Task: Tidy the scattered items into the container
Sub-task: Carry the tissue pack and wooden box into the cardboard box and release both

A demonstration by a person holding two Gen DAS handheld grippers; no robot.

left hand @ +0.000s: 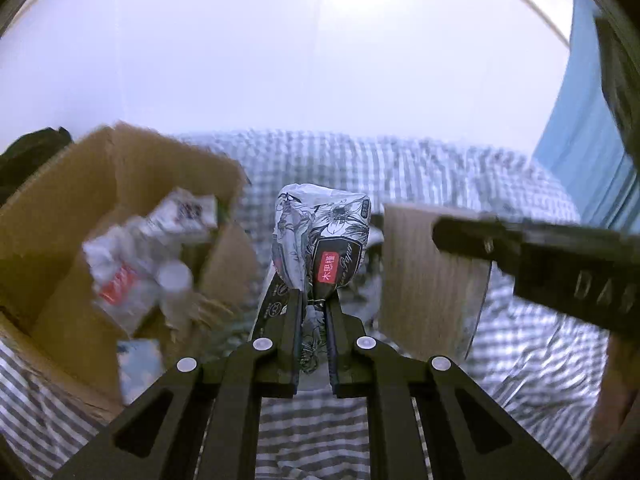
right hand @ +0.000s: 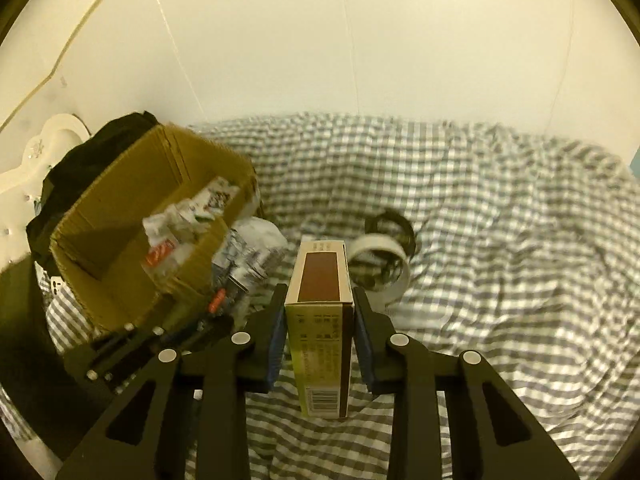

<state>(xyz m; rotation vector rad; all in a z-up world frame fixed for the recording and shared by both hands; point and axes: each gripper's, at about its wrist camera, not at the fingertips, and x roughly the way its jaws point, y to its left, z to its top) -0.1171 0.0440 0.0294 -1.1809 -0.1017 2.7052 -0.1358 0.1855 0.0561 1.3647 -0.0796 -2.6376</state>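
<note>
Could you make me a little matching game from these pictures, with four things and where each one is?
Things:
1. floral tissue pack
2. tan and brown carton
3. crushed plastic bottle
4. white tape roll

Places:
A. lying on the checked bedsheet
B. inside the cardboard box
C. pinched in the left gripper
D. clamped in the right gripper

Pairs: 1-C, 2-D, 3-B, 4-A
</note>
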